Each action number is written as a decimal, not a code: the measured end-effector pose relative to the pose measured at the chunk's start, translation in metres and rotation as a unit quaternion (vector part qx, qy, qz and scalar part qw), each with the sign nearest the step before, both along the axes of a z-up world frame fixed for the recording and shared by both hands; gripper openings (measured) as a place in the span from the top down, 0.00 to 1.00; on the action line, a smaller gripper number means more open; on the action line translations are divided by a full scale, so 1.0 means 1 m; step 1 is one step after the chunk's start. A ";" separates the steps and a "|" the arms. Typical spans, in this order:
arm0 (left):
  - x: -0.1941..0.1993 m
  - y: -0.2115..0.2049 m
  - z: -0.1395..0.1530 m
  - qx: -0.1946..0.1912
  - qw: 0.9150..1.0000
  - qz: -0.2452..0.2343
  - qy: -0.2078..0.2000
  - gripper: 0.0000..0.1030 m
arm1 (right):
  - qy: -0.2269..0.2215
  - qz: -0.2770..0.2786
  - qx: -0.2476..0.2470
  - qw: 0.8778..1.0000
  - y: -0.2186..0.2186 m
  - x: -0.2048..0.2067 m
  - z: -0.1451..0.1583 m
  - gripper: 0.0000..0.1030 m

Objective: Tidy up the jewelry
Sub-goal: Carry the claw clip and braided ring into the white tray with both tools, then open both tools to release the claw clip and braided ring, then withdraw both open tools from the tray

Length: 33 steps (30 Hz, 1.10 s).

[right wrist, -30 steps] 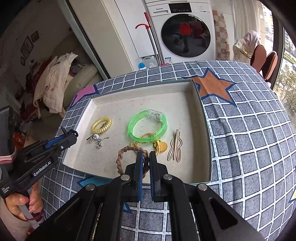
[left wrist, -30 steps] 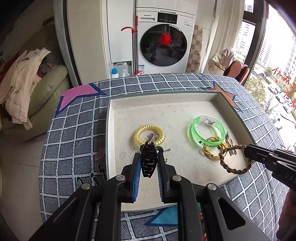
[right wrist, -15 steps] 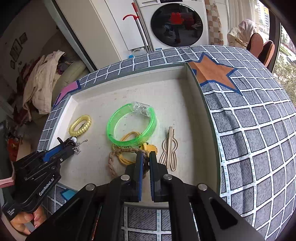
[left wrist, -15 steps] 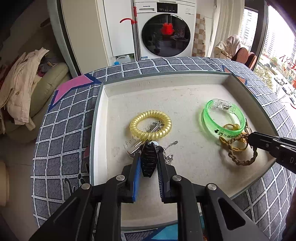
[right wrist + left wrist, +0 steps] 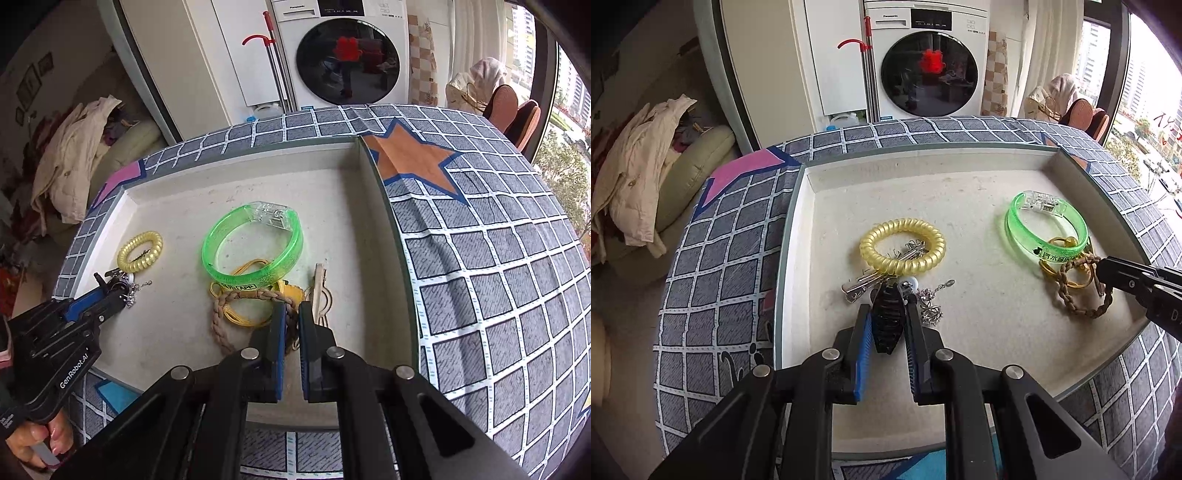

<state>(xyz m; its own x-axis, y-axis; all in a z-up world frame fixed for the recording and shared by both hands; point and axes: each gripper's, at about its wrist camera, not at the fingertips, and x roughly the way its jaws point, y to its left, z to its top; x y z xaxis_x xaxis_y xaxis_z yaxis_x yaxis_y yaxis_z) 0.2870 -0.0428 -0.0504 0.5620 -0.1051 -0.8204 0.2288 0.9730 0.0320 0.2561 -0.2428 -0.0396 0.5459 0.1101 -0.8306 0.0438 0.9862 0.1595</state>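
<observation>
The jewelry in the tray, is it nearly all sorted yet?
Not yet. Nothing looks grouped: the green bangle overlaps the yellow cord, and small silver pieces sit by the yellow coil. The left gripper holds a black hair clip; the right gripper pinches the braided bracelet.

White front-loading washing machine [image 5: 929, 70]; red-handled mop [image 5: 866, 66]; cream jacket [image 5: 635, 173] on sofa [image 5: 690, 166]; checked star-print cloth [image 5: 498, 258] covering desk.
</observation>
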 end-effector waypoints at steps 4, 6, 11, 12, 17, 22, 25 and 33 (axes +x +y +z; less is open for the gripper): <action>-0.003 0.001 0.002 0.007 1.000 0.002 -0.009 0.64 | -0.006 0.004 0.007 1.000 -0.001 -0.005 0.006 0.83; -0.005 0.002 0.003 0.007 1.000 0.002 -0.014 0.49 | -0.010 0.000 0.011 1.000 -0.003 -0.007 0.009 0.68; -0.012 0.002 0.012 0.002 0.999 0.002 -0.042 0.02 | -0.022 0.005 0.018 1.000 -0.002 -0.015 0.016 0.64; -0.013 0.000 0.013 0.005 0.999 -0.001 -0.041 0.02 | -0.024 0.005 0.018 1.000 -0.001 -0.016 0.017 0.64; -0.020 0.001 0.019 0.003 0.999 -0.002 -0.050 0.02 | -0.030 0.004 0.027 0.999 0.000 -0.024 0.024 0.64; -0.032 0.008 0.027 -0.004 0.998 0.003 -0.057 0.02 | -0.041 0.010 0.033 0.999 0.001 -0.037 0.034 0.61; -0.040 0.012 0.030 -0.009 0.998 0.006 -0.058 0.02 | -0.045 0.013 0.037 0.998 0.001 -0.046 0.039 0.56; -0.065 0.020 0.034 -0.029 0.998 0.011 -0.052 0.00 | -0.062 0.020 0.050 0.997 0.004 -0.075 0.049 0.39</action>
<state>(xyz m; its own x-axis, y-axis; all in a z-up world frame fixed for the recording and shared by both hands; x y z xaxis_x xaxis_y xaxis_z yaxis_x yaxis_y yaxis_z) 0.2224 -0.0227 -0.0166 0.6468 -0.1372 -0.7502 0.2062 0.9785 -0.0012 0.1807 -0.2390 0.0092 0.6371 0.2130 -0.7407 -0.0209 0.9655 0.2597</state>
